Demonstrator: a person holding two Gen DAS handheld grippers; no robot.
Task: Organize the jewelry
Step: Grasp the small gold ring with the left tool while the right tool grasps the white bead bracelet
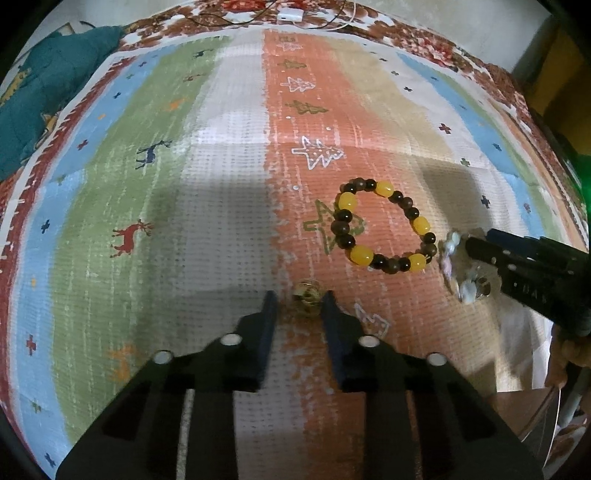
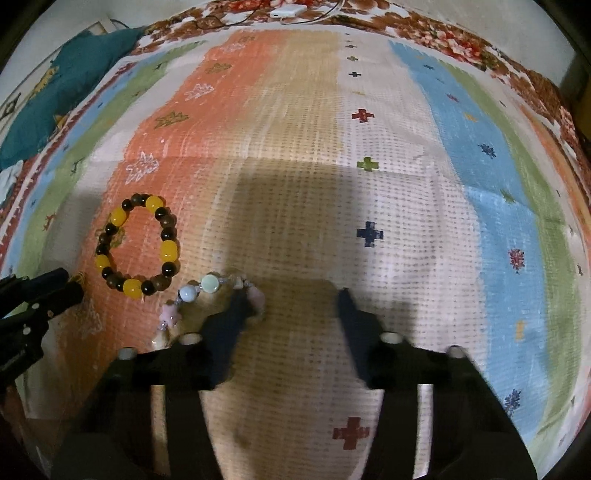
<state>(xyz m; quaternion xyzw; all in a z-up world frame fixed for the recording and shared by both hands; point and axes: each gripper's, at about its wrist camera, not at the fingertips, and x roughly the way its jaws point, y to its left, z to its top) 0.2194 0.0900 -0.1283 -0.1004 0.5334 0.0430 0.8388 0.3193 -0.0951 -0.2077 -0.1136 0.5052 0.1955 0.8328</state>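
Note:
A bracelet of yellow and dark brown beads point(image 1: 384, 226) lies flat on the orange stripe of the cloth; it also shows in the right wrist view point(image 2: 138, 246). A small gold openwork bead ring point(image 1: 307, 297) sits between the tips of my left gripper point(image 1: 300, 304), whose jaws stand apart around it. A pastel bracelet with pale blue, green and pink beads point(image 2: 212, 295) lies beside the yellow one, at the left finger of my right gripper point(image 2: 291, 306), which is open. The pastel bracelet point(image 1: 456, 267) also shows next to the right gripper point(image 1: 480, 254) in the left wrist view.
A striped cloth with trees, deer and crosses point(image 1: 229, 166) covers the surface. A teal cloth point(image 1: 48, 92) lies at the far left corner. A white charger and cables point(image 1: 290, 14) lie at the far edge. The left gripper point(image 2: 37, 299) shows at the right wrist view's left edge.

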